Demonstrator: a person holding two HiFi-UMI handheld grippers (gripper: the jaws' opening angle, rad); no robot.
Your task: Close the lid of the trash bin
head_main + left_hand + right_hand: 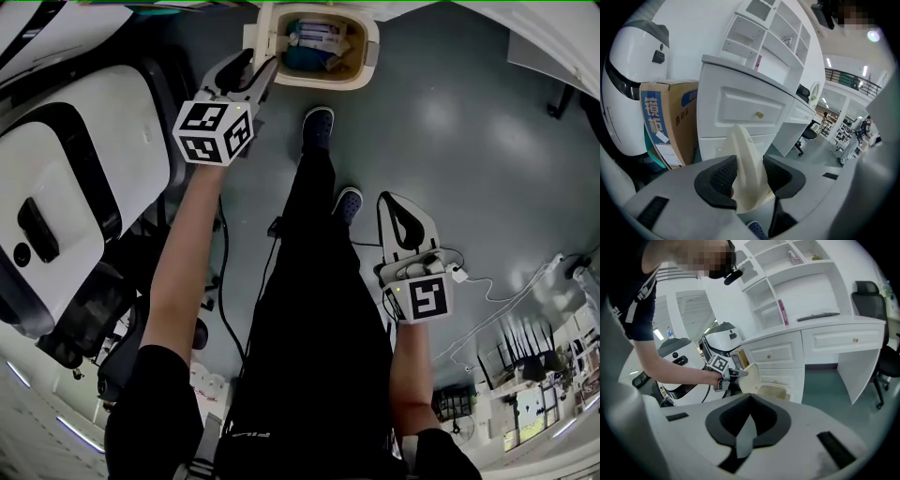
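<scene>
Lid (747, 164) of trash bin (371, 49) stands upright, hinged at the bin's left side in head view, so the bin is open w/ rubbish (319, 42) showing inside. Bin sits on the grey-green floor (469, 169) at top centre of head view, just ahead of the person's front shoe (317, 127), and close to a white cabinet (740, 112) w/ drawers. L gripper (262, 70) is at the lid's upper part; jaws are partly closed w/ the cream lid filling the gap, pads against it on both sides. Arm reaches fwd from lower left. R gripper (390, 199) hangs low on the person's right, well apart from the bin, pointing its way; jaws are together, tips meeting, nothing between. In the R gripper view the bin & raised lid (751, 378) show beyond, L gripper at the lid. Cardboard box (670, 122) stands just left of the cabinet, beside a rounded white machine (628, 93)
</scene>
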